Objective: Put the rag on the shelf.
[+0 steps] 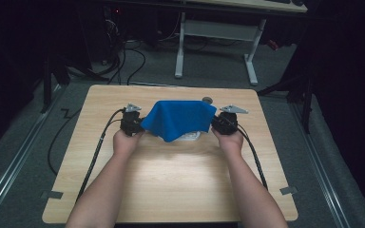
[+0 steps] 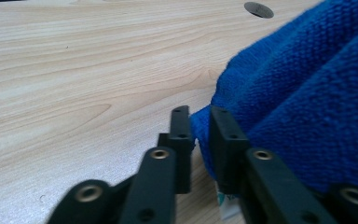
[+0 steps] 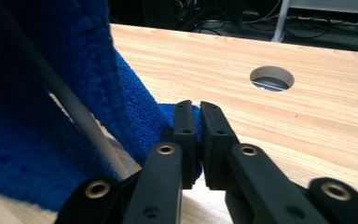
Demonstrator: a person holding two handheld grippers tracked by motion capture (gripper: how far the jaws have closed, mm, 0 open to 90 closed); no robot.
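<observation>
High view: blue terry cloth (image 1: 179, 118) hangs stretched betw. left gripper (image 1: 138, 122) & right gripper (image 1: 218, 123), over mid light wooden table (image 1: 171, 175), w/ a white object (image 1: 190, 137) under it.

Left gripper view: jaws clamp a cloth corner.

Right gripper view: jaws pinch the other corner; round table hole (image 3: 271, 78) nearby.

Prob. mid-spread or mid-lift; next needs even tension on both corners.

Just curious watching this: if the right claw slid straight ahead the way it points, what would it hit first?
Probably nothing soon: beyond the blue cloth pinched in the right claw, only bare table shows.
</observation>
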